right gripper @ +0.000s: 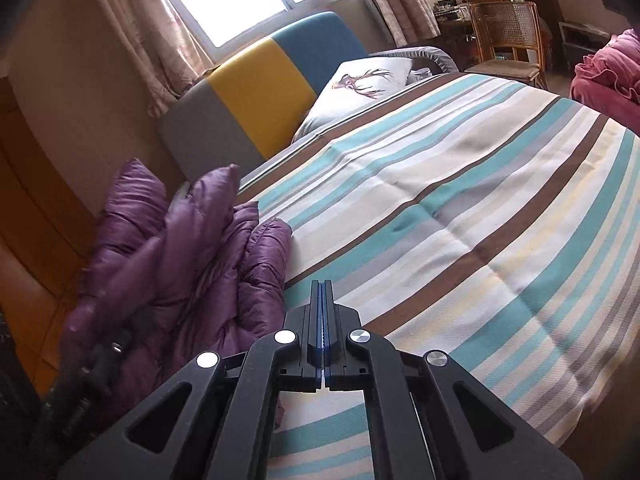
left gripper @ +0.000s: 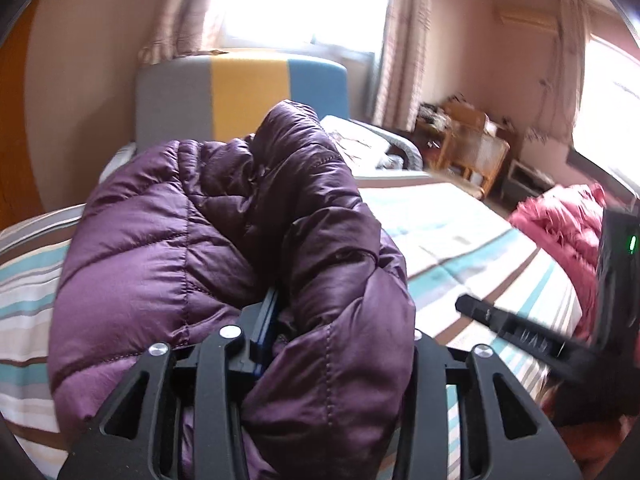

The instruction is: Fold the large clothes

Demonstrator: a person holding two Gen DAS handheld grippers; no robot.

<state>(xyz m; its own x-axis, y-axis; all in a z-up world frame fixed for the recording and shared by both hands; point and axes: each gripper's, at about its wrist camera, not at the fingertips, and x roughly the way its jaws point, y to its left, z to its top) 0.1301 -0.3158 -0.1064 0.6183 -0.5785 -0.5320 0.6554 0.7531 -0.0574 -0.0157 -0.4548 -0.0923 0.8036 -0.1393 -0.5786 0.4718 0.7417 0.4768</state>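
The purple jacket (left gripper: 224,248) lay bunched on the striped bed (right gripper: 460,208), at the bed's edge nearest the grey, yellow and blue headboard (right gripper: 256,92). In the left wrist view the left gripper (left gripper: 344,320) stood partly open with jacket fabric bulging between its jaws; one blue-padded finger (left gripper: 266,328) was visible, the other was buried under the quilted cloth, and whether the pads pressed on the fabric could not be told. The right gripper (right gripper: 322,312) was fully closed and empty, its fingertips above bare bed cover just beside the jacket. In the left wrist view it appeared as a blurred black bar over the bed. A deer-print pillow (right gripper: 368,76) rested on the bed against the headboard. A pink garment (right gripper: 608,72) lay at the bed's far side from the jacket. A cane chair (right gripper: 508,36) stood beyond the bed.
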